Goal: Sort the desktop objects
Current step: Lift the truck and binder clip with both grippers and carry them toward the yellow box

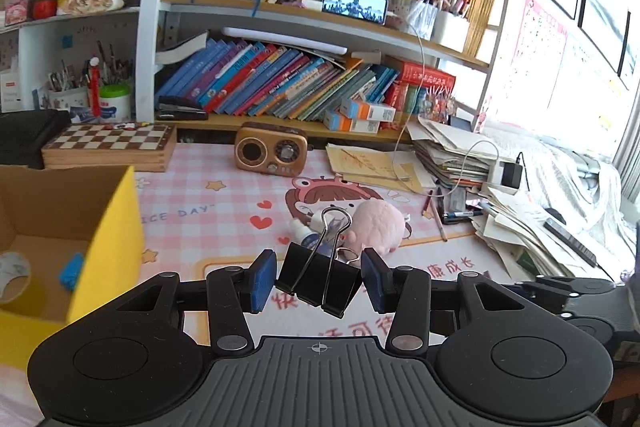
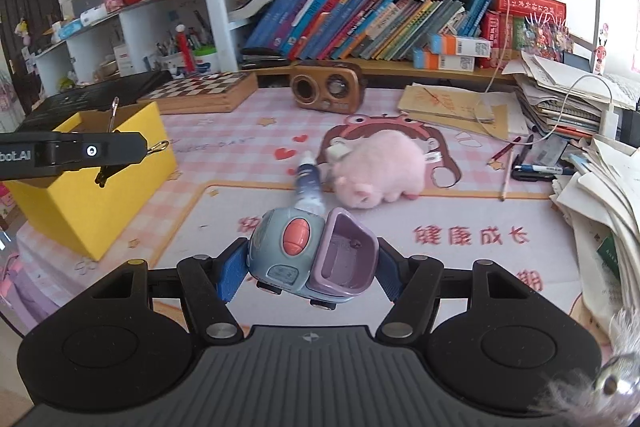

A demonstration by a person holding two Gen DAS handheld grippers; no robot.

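My left gripper (image 1: 318, 277) is shut on a large black binder clip (image 1: 316, 283), its wire handles (image 1: 332, 227) sticking up, lifted above the desk mat. To its left stands the open yellow cardboard box (image 1: 108, 239) with a blue item (image 1: 71, 269) inside. My right gripper (image 2: 310, 269) is shut on a blue-and-lilac toy truck (image 2: 308, 255), held above the mat. The left gripper (image 2: 132, 151) with the clip shows in the right wrist view, beside the yellow box (image 2: 96, 195). A pink plush pig (image 2: 376, 171) and a small white-and-blue bottle (image 2: 308, 183) lie on the mat.
A wooden radio (image 1: 271, 147), a chessboard box (image 1: 110, 145) and a black case (image 1: 28, 133) stand at the back. Paper stacks (image 1: 452, 155), pens (image 2: 536, 167) and a charger cable (image 2: 576, 99) crowd the right side. Bookshelves (image 1: 280, 83) rise behind the desk.
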